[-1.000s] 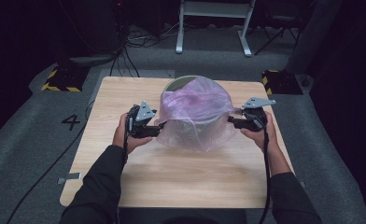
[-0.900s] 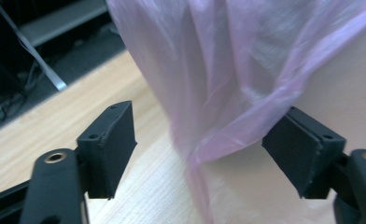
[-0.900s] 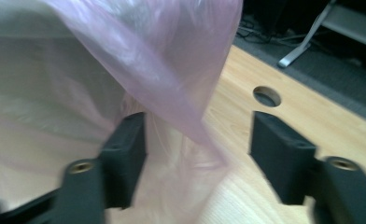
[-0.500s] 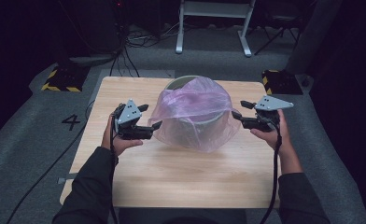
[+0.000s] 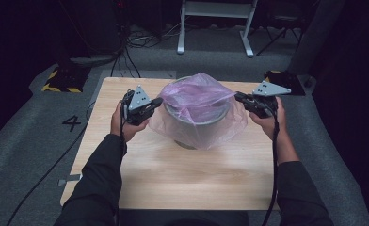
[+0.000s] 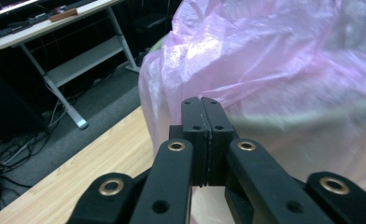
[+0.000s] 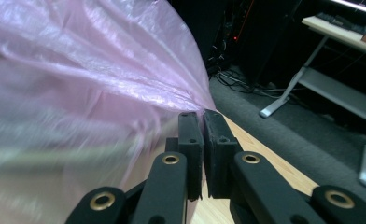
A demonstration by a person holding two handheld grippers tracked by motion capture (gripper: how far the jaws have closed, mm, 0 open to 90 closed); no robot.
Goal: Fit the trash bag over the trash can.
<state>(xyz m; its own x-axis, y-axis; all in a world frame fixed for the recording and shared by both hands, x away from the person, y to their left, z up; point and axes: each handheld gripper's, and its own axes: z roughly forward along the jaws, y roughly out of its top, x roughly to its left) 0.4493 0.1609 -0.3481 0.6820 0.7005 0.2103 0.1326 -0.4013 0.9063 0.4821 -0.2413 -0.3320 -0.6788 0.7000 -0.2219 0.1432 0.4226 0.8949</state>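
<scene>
A grey round pot (image 5: 192, 126) stands at the middle of the wooden table (image 5: 196, 179). A thin pink plastic bag (image 5: 196, 96) is draped in and over it, its skirt hanging down past the rim. My left gripper (image 5: 158, 100) is at the pot's left side, shut on the bag's edge. In the left gripper view the jaws (image 6: 201, 100) are pressed together against the pink film (image 6: 288, 70). My right gripper (image 5: 237, 96) is at the pot's right side. There the bag (image 7: 78, 70) gathers to a point in its shut jaws (image 7: 203, 113).
Bare tabletop lies in front of the pot, between the person's forearms. Behind the table stand a white metal stand (image 5: 215, 28) and loose cables on the grey floor. A yellow-and-black striped block (image 5: 60, 80) sits off the back left corner, and a "4" (image 5: 72, 123) marks the floor.
Both grippers have moved apart and toward the far side of the table, pulling the bag's edge wider across the pot. The bag sits lower and broader over the rim.
</scene>
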